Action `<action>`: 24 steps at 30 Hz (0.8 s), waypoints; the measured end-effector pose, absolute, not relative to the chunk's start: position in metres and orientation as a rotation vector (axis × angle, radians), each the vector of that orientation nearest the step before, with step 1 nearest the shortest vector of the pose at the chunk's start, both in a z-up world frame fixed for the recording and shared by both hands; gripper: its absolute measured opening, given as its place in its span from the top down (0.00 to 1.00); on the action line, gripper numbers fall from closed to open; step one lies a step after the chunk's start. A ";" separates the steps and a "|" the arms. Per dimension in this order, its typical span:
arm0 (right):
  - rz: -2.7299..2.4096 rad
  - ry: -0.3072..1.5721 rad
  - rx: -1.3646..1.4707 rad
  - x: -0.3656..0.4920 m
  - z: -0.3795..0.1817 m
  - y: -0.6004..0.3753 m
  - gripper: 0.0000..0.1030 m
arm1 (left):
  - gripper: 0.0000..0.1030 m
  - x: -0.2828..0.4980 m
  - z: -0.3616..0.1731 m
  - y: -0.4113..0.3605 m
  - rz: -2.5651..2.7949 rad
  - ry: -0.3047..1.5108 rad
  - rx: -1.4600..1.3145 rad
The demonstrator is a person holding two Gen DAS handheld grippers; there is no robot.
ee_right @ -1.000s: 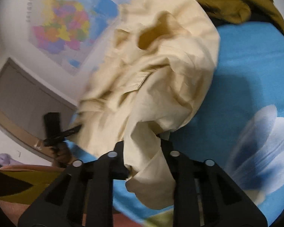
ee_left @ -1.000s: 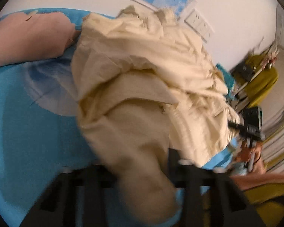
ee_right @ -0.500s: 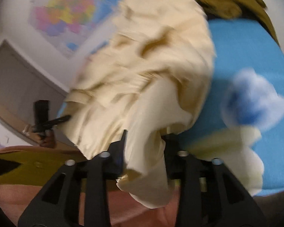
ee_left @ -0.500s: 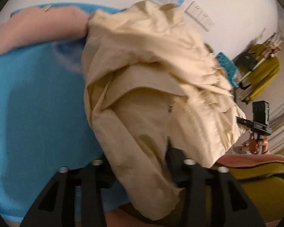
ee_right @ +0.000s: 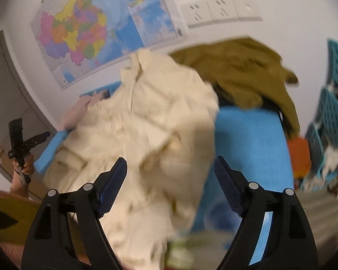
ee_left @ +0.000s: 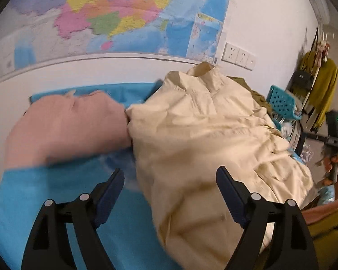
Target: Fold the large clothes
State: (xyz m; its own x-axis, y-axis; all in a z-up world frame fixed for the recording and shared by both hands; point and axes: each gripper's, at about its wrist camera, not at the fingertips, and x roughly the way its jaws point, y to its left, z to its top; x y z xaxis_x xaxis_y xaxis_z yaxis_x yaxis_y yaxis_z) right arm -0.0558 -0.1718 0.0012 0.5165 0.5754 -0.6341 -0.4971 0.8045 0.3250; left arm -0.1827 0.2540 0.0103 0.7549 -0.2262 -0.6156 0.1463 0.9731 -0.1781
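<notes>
Cream garment [ee_left: 205,135] — matt woven cloth, crumpled and creased all over. Under it the blue cover [ee_left: 63,200] looks like smooth, flat fabric. Pink garment [ee_left: 65,126] is soft, matt cloth; the olive garment [ee_right: 243,72] a dull, heavier-looking cloth. Right gripper [ee_right: 170,177] — matt black plastic, its pads [ee_right: 111,186] showing a fine blue cross-hatched texture. Wall map [ee_left: 115,13] is glossy paper.

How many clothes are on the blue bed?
3 that I can see. The crumpled cream shirt lies in the middle, the pink garment sits beside it by the wall, and the olive-brown garment is heaped behind. More may be hidden underneath.
</notes>
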 end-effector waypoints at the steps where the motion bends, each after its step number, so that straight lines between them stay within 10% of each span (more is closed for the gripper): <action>1: 0.653 0.795 0.097 -0.049 0.002 -0.168 0.23 | 0.22 -0.175 0.008 0.256 -0.205 0.694 -0.111; 24: 0.895 1.085 0.347 -0.104 -0.106 -0.175 0.17 | 0.09 -0.227 -0.086 0.242 -0.502 0.932 -0.320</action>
State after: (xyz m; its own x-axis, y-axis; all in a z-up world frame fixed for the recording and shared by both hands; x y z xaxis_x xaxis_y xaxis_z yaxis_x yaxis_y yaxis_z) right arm -0.1044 -0.1754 -0.1063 0.1717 0.7710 -0.6133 -0.4554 0.6141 0.6445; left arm -0.2274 0.2416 -0.0859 0.4942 -0.5407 -0.6808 0.2712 0.8399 -0.4702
